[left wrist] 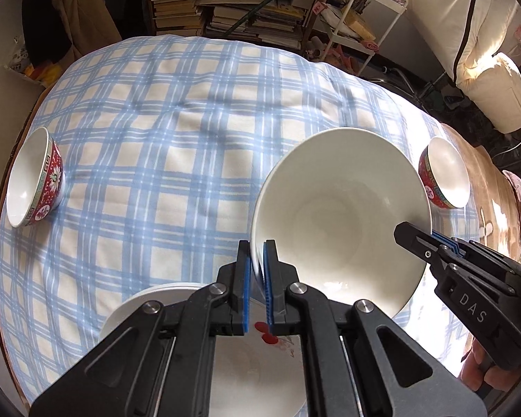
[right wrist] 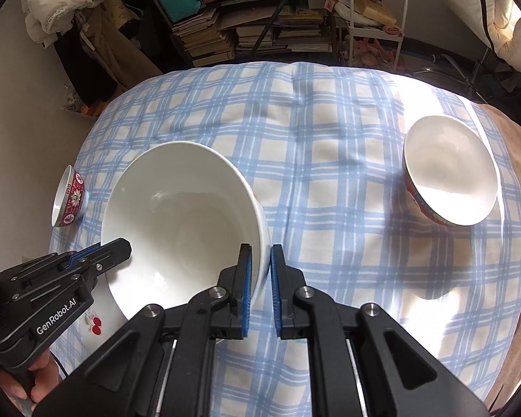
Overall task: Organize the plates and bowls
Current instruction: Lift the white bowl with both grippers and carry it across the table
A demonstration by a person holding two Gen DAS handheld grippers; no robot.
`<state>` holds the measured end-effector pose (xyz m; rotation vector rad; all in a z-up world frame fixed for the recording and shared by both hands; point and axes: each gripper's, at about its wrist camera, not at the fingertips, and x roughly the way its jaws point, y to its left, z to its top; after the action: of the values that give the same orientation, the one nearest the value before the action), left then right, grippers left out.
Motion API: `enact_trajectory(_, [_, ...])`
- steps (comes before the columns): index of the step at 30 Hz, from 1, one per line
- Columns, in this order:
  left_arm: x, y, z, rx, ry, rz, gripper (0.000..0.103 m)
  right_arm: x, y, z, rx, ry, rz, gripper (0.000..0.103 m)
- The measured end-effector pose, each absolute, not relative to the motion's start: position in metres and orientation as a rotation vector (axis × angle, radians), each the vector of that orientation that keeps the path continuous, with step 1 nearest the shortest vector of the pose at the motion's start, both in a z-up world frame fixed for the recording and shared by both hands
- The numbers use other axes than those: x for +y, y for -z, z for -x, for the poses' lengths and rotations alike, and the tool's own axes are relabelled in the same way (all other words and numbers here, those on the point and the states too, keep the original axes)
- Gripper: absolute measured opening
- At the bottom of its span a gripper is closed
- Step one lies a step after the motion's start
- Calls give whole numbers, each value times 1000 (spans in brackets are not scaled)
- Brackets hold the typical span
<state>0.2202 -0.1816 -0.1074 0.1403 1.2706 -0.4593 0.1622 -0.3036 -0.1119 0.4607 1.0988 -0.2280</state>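
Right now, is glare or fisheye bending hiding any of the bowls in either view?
Left wrist view: edges bend strongly, the large white bowl stays sharp; sun glares on the cushion. Right wrist view: sunlight washes out the checked cloth and the right red bowl, the left red bowl reads clearly.

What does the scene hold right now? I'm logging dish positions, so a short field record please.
held item: large white bowl, lifted
left gripper: shut on the bowl's rim
right gripper: shut on the opposite rim
below bowl: stack of white plates, cherry print
red patterned bowls: one at left, one at right
surface: blue plaid cloth
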Motion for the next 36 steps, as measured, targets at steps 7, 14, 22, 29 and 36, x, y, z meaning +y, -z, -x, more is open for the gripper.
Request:
enact_trajectory(7, [-189, 121, -201, 1326, 485, -139, 7, -306, 120, -136, 1107, 267, -466, 11])
enact_trajectory(14, [-195, 133, -191, 1340, 476, -173, 7, -308, 139, -122, 1124, 267, -503, 11])
enact_trajectory(22, [-201, 134, -190, 1315, 477, -204, 8, -313, 146, -118, 1114, 252, -533, 12])
enact_trajectory(29, [-210, 134, -192, 1325, 501, -202, 8, -318, 142, -115, 1100, 275, -510, 12])
enact_trajectory(36, [-218, 139, -191, 1314, 481, -264, 8, -322, 147, -114, 1099, 259, -534, 12])
